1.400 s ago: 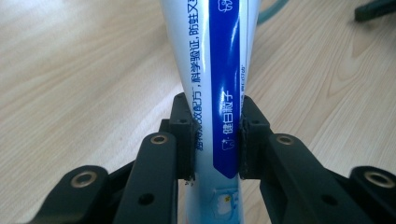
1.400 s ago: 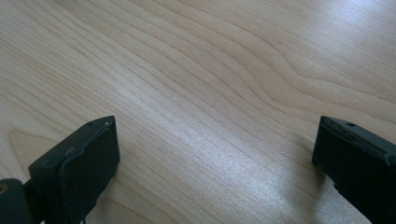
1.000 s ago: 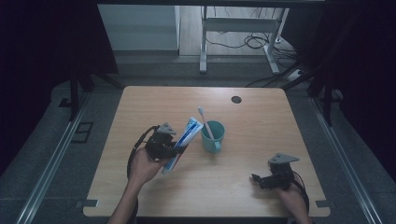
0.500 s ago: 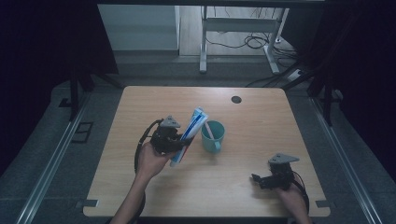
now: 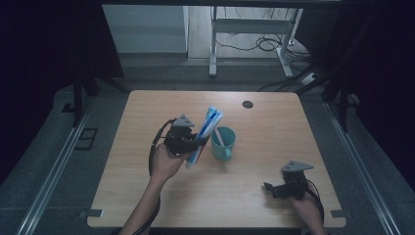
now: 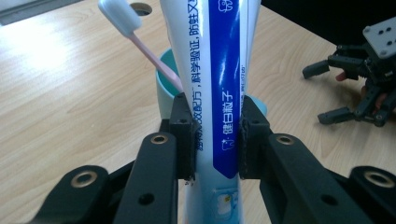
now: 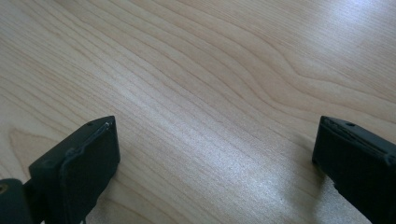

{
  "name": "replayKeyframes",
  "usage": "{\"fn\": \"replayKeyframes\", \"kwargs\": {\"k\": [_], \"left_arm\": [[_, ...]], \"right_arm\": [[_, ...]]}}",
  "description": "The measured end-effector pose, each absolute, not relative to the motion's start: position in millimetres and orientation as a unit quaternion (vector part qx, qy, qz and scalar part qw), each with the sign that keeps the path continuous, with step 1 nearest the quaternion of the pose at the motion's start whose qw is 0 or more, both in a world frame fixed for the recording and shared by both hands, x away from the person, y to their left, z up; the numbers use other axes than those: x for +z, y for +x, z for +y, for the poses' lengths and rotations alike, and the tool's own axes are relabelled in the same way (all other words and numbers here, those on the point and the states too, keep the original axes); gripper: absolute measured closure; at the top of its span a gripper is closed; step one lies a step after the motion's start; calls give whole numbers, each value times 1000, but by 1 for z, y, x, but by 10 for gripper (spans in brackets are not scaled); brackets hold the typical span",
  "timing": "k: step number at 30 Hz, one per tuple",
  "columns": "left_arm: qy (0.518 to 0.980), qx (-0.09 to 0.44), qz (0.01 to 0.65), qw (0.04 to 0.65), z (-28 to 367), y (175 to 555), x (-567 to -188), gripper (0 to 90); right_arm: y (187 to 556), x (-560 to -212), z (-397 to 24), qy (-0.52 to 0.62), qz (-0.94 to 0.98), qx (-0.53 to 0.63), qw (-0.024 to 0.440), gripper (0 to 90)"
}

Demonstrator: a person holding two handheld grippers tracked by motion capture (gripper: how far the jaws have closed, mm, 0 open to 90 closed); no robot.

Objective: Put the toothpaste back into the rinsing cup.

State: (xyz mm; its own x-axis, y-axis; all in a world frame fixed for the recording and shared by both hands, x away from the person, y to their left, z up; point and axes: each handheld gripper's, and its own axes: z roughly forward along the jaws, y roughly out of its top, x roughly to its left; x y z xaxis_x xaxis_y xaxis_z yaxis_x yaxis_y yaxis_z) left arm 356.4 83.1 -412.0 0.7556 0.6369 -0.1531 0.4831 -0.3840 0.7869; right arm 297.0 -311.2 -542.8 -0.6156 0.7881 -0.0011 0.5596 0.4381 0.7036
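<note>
The left claw [image 6: 217, 140] grips the toothpaste tube [image 6: 219, 84] at mid-length, tilted near upright just beside the teal cup [image 5: 223, 143]; the right claw [image 7: 215, 163] rests released on the counter [image 5: 254, 196], well apart.

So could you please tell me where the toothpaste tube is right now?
In the high view, the toothpaste tube is clamped in the left tool, tilted just left of the teal cup holding the toothbrush.

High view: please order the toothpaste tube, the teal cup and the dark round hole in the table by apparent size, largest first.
1. toothpaste tube, the longest, held in the left gripper
2. teal cup
3. dark round hole, clearly smallest, though farther from the camera
</note>
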Motion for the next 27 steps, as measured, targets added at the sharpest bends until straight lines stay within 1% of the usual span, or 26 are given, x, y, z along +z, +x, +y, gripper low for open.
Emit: {"fn": "replayKeyframes", "kwargs": {"k": [27], "left_arm": [[797, 119, 342, 484, 50, 378, -394, 727]], "right_arm": [[297, -543, -311, 405, 831, 343, 167, 13]]}}
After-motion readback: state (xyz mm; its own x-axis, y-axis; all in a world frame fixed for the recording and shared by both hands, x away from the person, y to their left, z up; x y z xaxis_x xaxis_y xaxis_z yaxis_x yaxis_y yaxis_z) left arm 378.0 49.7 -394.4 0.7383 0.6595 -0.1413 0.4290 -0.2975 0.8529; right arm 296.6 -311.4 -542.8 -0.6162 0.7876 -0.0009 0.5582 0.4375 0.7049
